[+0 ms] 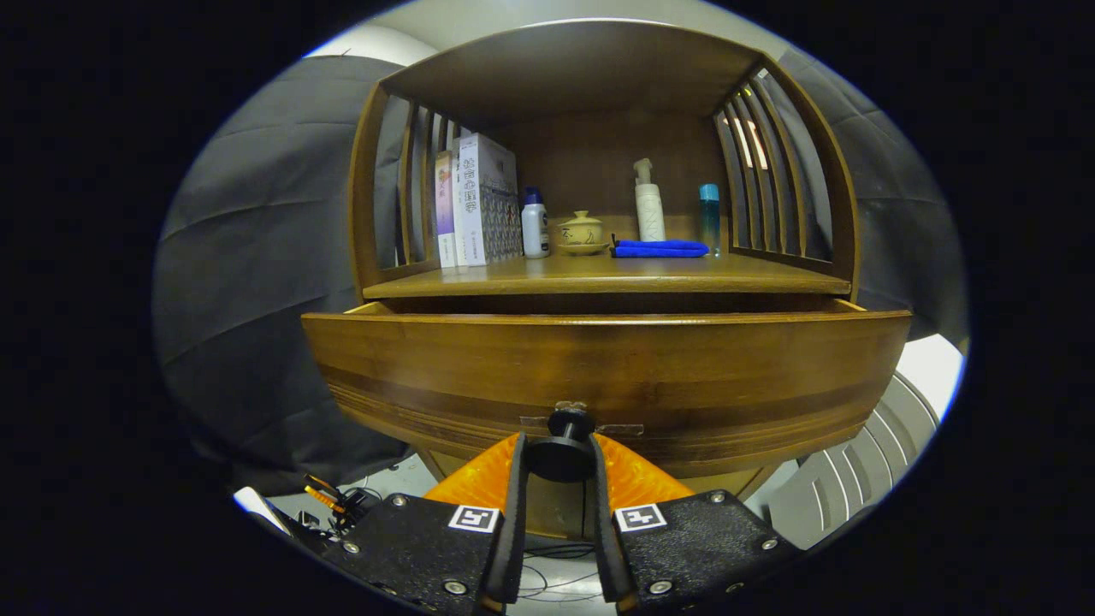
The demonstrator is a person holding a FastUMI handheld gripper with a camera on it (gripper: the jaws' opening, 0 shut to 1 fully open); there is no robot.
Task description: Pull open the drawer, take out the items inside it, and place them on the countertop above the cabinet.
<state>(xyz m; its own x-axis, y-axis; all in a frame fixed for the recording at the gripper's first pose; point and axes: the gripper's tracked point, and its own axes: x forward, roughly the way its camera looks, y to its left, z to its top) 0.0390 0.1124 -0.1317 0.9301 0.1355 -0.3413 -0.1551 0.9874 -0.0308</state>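
A wooden drawer front [607, 376] stands pulled out a little from the cabinet, with a dark gap above it under the countertop [599, 275]. Its round black knob [562, 453] sits between my fingers, and my gripper [560, 458] is shut on that knob. The inside of the drawer is hidden behind its front panel.
On the countertop stand books [475, 201], a small white bottle [535, 224], a lidded ceramic cup [581, 233], a folded blue cloth [660, 249], a white pump bottle [648, 205] and a blue bottle [709, 216]. Slatted side walls [774, 184] and a top board enclose the shelf.
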